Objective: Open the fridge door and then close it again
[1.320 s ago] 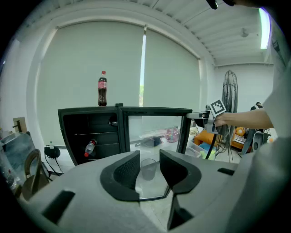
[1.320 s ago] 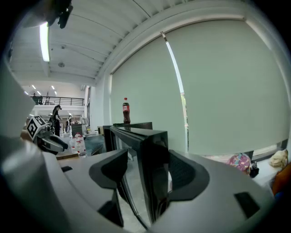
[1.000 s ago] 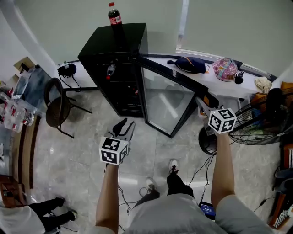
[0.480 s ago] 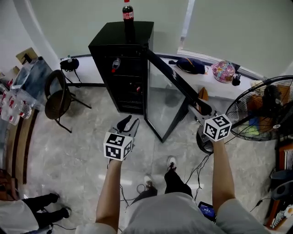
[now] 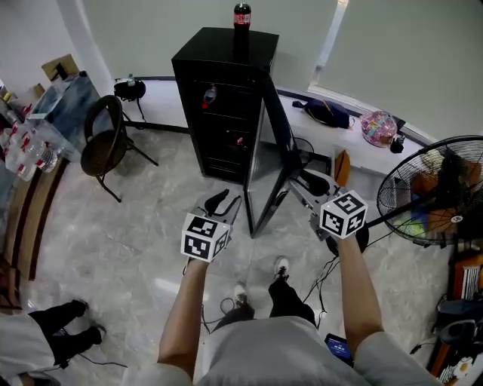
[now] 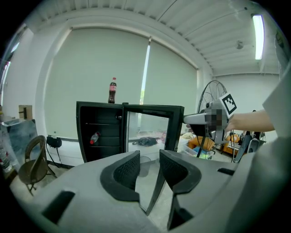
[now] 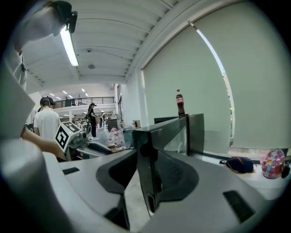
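The black fridge (image 5: 226, 90) stands against the back wall with a cola bottle (image 5: 241, 15) on top. Its glass door (image 5: 268, 166) juts out at about a right angle. My right gripper (image 5: 302, 185) is at the door's free edge. In the right gripper view that edge (image 7: 145, 168) fills the gap of the right gripper (image 7: 148, 175), whose jaws have just been closing, and the pads lie against it. My left gripper (image 5: 223, 202) hangs left of the door, jaws partly apart, nothing between them (image 6: 150, 166). Bottles lie on the fridge shelves (image 6: 97, 132).
A brown chair (image 5: 106, 147) stands left of the fridge. A large floor fan (image 5: 434, 188) is at the right. The window ledge (image 5: 355, 139) holds a dark bag and a pink bag (image 5: 377, 124). Cables trail near my feet. Another person's legs (image 5: 68, 332) show at bottom left.
The door has swung from wide open to roughly square with the fridge, and my right gripper has travelled left with its edge. My left gripper drifted a little toward the fridge.
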`<state>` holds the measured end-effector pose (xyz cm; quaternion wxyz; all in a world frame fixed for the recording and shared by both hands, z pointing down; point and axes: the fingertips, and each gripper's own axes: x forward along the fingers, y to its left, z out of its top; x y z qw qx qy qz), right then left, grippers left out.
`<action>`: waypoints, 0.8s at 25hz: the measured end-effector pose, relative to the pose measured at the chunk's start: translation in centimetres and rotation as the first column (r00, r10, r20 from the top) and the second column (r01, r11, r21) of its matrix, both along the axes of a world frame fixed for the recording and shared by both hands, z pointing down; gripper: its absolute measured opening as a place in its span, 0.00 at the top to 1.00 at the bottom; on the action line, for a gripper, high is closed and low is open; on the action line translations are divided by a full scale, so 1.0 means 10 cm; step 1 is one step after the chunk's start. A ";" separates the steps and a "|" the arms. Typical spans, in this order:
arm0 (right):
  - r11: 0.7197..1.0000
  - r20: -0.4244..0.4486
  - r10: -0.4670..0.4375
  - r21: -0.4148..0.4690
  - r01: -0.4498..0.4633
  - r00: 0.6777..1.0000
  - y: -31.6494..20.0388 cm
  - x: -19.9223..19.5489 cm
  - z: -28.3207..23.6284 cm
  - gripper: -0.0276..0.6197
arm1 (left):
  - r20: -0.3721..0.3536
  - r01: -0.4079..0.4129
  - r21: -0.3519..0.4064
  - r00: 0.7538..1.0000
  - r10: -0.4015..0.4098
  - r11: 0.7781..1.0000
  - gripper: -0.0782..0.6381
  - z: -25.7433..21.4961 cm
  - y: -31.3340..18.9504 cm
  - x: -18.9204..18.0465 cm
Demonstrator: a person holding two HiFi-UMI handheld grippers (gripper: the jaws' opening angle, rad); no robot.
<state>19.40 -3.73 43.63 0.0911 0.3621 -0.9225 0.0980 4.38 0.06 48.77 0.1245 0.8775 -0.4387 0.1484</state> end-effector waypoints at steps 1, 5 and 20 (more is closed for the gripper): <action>1.000 0.000 -0.026 -0.002 0.026 1.000 0.02 -0.10 0.00 0.74 | 0.002 0.004 -0.001 1.000 -0.004 1.000 0.71 0.00 0.02 -0.03; 0.992 0.013 -0.126 -0.005 0.126 0.992 0.06 -0.52 -0.01 0.74 | 0.004 0.021 -0.001 1.000 -0.021 1.000 0.70 0.00 0.03 -0.18; 0.904 -0.078 -0.425 0.011 0.427 0.902 -0.07 -2.02 -0.05 0.73 | 0.075 0.059 -0.028 0.996 -0.057 0.998 0.67 0.10 -0.30 -0.77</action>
